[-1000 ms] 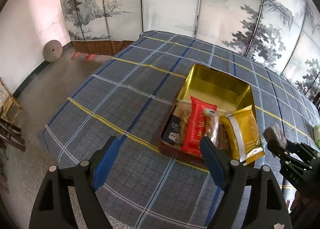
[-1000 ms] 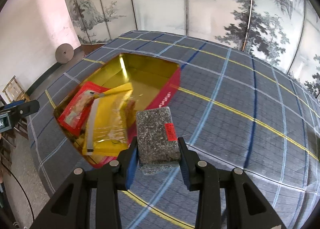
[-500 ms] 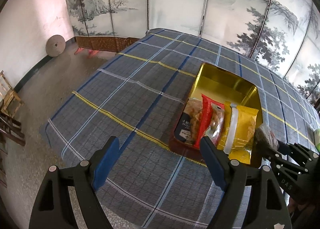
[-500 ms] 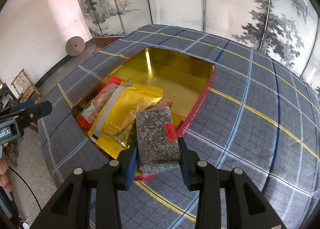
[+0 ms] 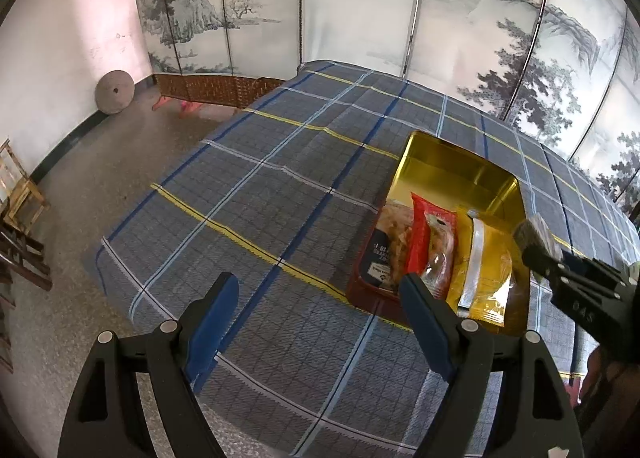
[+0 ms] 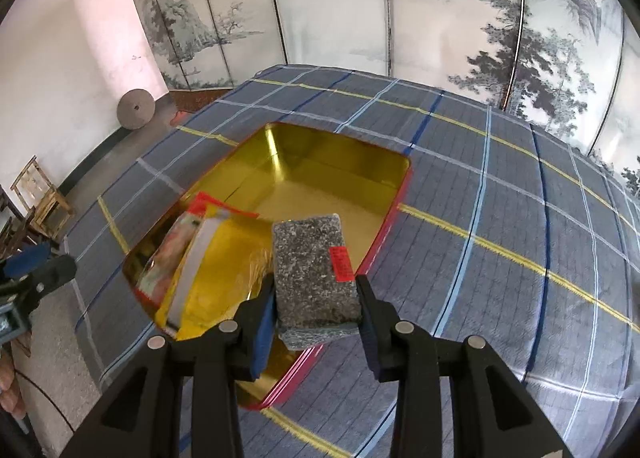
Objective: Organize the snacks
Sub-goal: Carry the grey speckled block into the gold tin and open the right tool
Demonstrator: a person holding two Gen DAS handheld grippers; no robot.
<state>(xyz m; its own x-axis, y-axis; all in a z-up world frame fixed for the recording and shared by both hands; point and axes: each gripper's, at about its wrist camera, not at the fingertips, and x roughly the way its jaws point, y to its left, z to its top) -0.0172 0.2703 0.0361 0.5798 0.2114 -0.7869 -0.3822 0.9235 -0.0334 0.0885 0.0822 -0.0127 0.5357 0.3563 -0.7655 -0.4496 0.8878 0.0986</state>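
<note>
While the right gripper (image 6: pixel 316 298) stands clamped on a speckled grey block snack (image 6: pixel 314 270) with a small red label on its right side, the block sits squarely between the two blue-padded fingers, its far end reaching forward over the near part of the gold tin (image 6: pixel 332 173); the tin rests on the blue plaid tablecloth (image 6: pixel 500 217), red on its outer wall, its far half bare; in its near end lie a yellow packet (image 6: pixel 224 258) with a white strip and, beside it toward the left, a red packet (image 6: pixel 176 250). From the left wrist view, the left gripper (image 5: pixel 316 318) hangs over the cloth with its jaws wide apart and nothing between them, just left of the tin's near corner; the same view shows a dark-labelled bag (image 5: pixel 390 246) at the tin's left side, touching the red packet; the grey block appears at the right edge, held above the tin's right rim; a painted folding screen (image 5: pixel 360 17) stands behind the table.
</note>
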